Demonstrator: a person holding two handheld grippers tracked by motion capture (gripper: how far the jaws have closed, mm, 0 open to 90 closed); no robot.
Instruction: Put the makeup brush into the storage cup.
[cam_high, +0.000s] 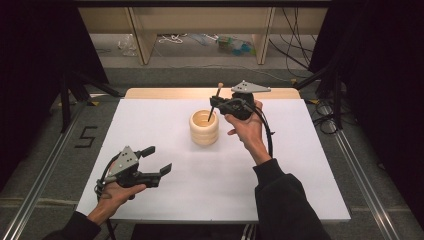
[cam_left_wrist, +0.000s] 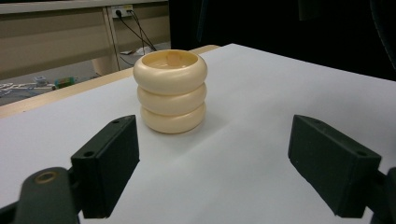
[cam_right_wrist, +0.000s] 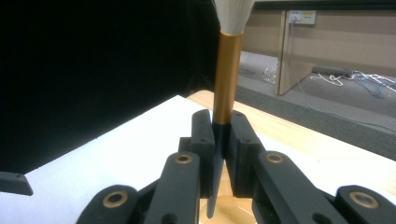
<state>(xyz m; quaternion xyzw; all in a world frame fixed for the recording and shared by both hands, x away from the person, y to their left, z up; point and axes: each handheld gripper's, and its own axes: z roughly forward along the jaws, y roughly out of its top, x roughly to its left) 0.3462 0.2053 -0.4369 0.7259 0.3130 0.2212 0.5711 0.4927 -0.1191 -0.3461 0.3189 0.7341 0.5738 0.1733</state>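
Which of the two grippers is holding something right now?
The right gripper, above the cream ringed holder: its jaws clamp a brush. The left gripper, near the table's front, has open, empty jaws.

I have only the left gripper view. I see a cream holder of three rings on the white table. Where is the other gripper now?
Observer: The right gripper is above the holder, at its far right rim.
Operator: Does it hold something?
Observer: Yes, its jaws are shut on a brush with a copper ferrule and white bristles upward.
Operator: Is the brush inside the holder?
Observer: Its dark handle tip points down into the opening.
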